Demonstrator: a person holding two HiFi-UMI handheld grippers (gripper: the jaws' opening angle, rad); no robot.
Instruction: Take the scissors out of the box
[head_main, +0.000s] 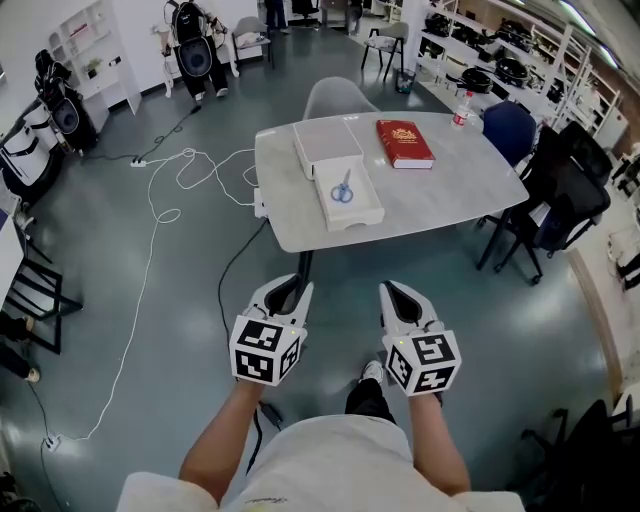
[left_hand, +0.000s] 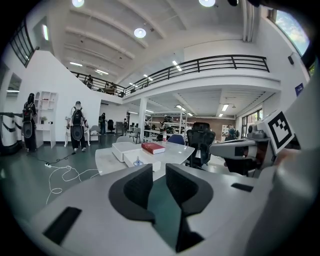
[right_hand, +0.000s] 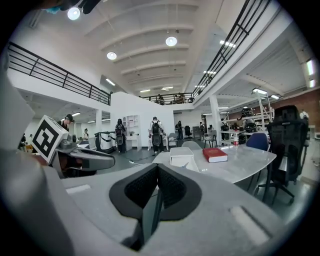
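As the box sits open (near a red book), scissors lie inside.

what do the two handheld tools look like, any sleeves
The left tool and right tool are white moulded shells with black textured pads inside the jaws. Each carries a cube of black-and-white square markers at its rear. The person wears a light short-sleeved top.

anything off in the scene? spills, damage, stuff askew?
Nothing stands out. The blue-handled scissors lie flat in the open white box on the grey table, and the red hardcover book lies flat nearby. No spill or damage shows. One untidy thing: a white cable loops loosely across the floor left of the table.
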